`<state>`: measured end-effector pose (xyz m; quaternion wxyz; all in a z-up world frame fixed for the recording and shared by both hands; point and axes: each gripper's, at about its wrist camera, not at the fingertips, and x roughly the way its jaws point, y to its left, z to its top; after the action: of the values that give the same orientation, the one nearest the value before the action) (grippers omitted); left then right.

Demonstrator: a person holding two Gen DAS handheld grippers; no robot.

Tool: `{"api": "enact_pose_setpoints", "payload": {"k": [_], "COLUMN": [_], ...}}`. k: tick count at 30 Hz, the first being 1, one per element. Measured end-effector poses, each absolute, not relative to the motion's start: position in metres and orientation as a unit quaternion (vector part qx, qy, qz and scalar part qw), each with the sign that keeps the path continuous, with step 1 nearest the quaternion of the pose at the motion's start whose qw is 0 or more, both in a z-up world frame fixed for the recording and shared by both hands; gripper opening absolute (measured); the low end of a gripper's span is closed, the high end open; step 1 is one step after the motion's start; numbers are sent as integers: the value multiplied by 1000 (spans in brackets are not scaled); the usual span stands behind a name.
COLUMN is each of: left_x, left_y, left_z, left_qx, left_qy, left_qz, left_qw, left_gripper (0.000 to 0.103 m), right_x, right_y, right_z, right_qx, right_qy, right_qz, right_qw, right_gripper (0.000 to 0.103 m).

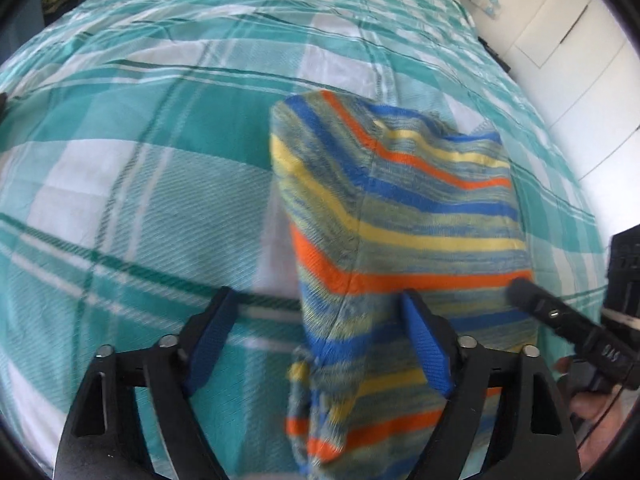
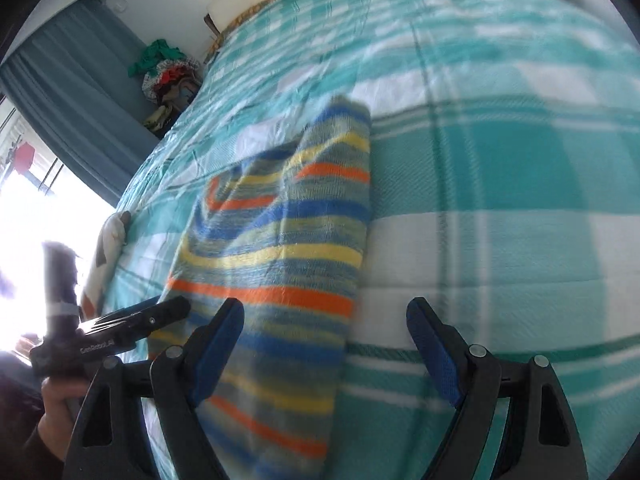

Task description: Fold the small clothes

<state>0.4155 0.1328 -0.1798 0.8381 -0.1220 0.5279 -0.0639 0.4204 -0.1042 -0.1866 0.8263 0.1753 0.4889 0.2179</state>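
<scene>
Tongs (image 2: 326,338) astride striped garment (image 2: 280,240), clothes pile (image 2: 170,76) beyond

Your bright daylight window (image 2: 28,216) at nine o'clock blows out white; motion blur smears both views, and fisheye bending darkens every edge.

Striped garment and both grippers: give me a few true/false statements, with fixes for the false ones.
1. The striped garment lies on a teal and white checked bedspread. True.
2. The garment is plain grey. False: it has blue, yellow and orange stripes.
3. The left gripper has its jaws apart, with the garment's near edge between them. True.
4. The right gripper is clamped shut on the garment. False: its jaws stand wide apart, over the garment's right edge and the bedspread.
5. A pile of clothes sits beyond the bed's far corner, by the curtain. True.
</scene>
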Motion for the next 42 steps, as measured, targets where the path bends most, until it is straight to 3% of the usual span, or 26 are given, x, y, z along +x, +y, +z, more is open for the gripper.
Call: {"api": "enact_pose_setpoints", "payload": {"k": [1, 2, 6, 14, 15, 17, 18, 19, 23, 25, 27, 31, 42], "left_x": [418, 421, 415, 390, 389, 391, 390, 384, 323, 289, 257, 211, 133], "left_y": [130, 128, 122, 123, 123, 120, 120, 121, 125, 120, 109, 85, 59], "left_z": [-183, -184, -159, -79, -78, -94, -106, -117, -121, -107, -88, -49, -18], "left_qx": [-129, -139, -130, -122, -120, -102, -83, -62, -10, 10, 26, 58, 62], "left_qy": [531, 536, 512, 435, 431, 454, 472, 485, 470, 450, 424, 401, 433], "left_qz": [-80, -92, -77, -112, -113, -86, -59, -29, 13, 28, 43, 60, 96], "left_qw": [834, 827, 846, 885, 887, 881, 876, 872, 883, 892, 904, 912, 894], "left_gripper": [26, 18, 14, 15, 19, 45, 66, 67, 73, 91, 100, 102, 102], "right_x": [422, 423, 415, 386, 386, 389, 391, 388, 334, 305, 275, 228, 134], "right_y": [-96, -89, -71, -74, -76, -78, -78, -83, -105, -110, -113, -119, -120], "right_z": [-189, -190, -165, -82, -80, -92, -101, -111, -109, -98, -85, -58, -14], "right_qx": [179, 173, 126, 101, 103, 103, 94, 81, 13, -11, -25, -28, -52], "right_qy": [483, 488, 465, 378, 374, 400, 428, 451, 451, 444, 435, 421, 418], "right_qz": [233, 234, 217, 247, 244, 230, 211, 186, 144, 136, 131, 125, 130], "right_qw": [825, 823, 849, 887, 889, 881, 874, 869, 881, 886, 891, 898, 898], "right_gripper": [54, 31, 24, 24, 24, 32, 52, 76, 78, 79, 85, 87, 90]}}
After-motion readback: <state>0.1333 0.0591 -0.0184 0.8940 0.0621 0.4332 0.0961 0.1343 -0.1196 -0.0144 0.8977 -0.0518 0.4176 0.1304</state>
